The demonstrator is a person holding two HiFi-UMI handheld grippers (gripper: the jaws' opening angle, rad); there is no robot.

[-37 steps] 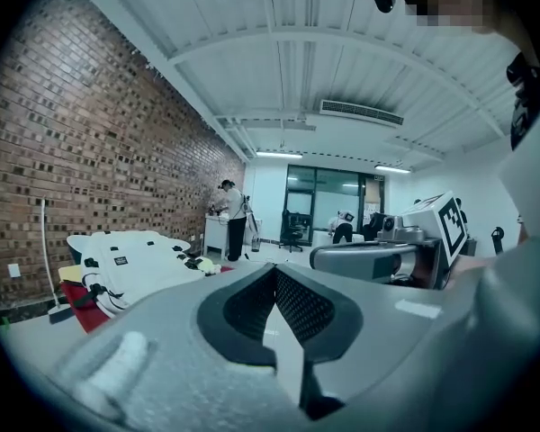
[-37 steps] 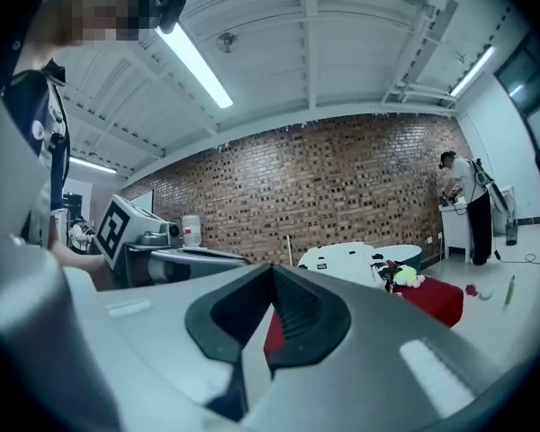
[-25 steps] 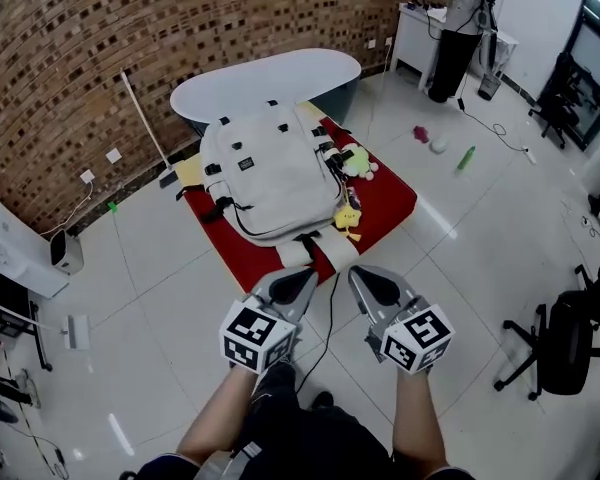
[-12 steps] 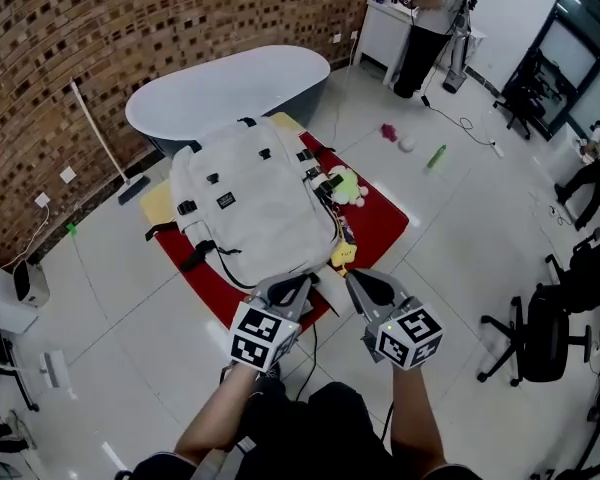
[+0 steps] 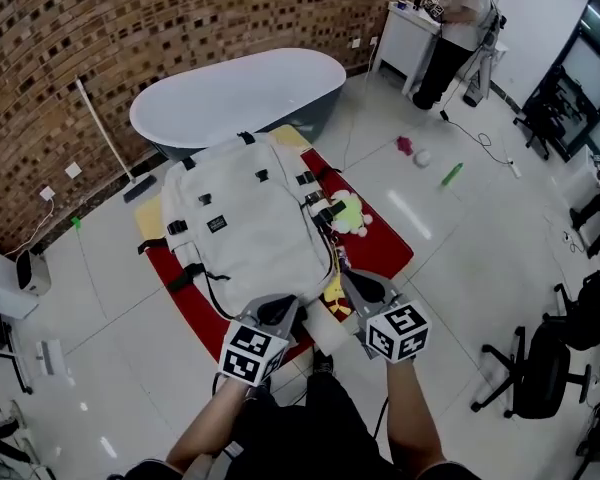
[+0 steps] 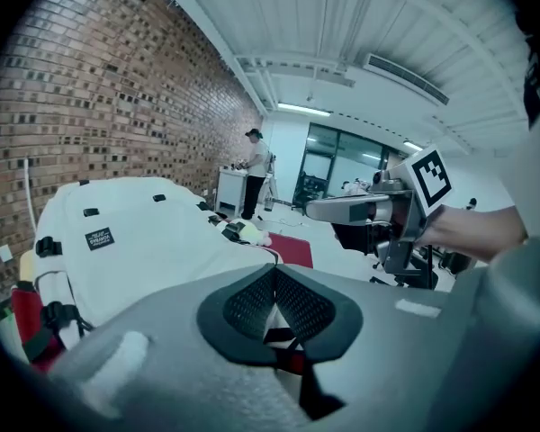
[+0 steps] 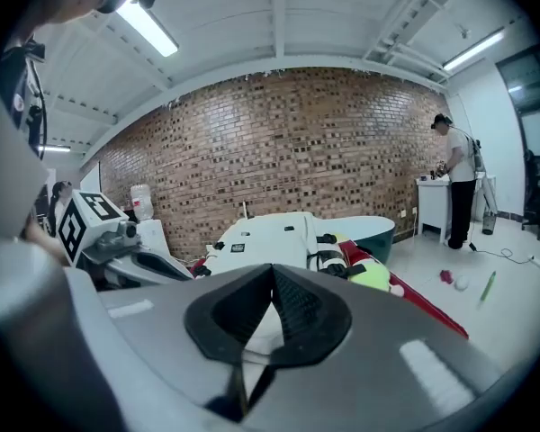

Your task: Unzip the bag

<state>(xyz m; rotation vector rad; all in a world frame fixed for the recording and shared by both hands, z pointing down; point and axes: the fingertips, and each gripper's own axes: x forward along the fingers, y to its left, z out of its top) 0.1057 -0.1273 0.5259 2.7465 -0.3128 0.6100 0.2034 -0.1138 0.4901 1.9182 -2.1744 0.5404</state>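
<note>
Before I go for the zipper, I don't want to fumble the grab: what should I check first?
1. Bag lies flat on the red mat, fully in the head view: ok.
2. Left tool opened for a grab: not ok; it is shut, with nothing between its jaws.
3. Right tool opened for a grab: not ok; it is shut and empty too.
4. Both tools at the bag's near end: ok.
5. Zipper pull located: cannot tell; it is too small to pick out.
6. Plush toy clear of the tools: ok; it lies beside the bag, farther off.
</note>
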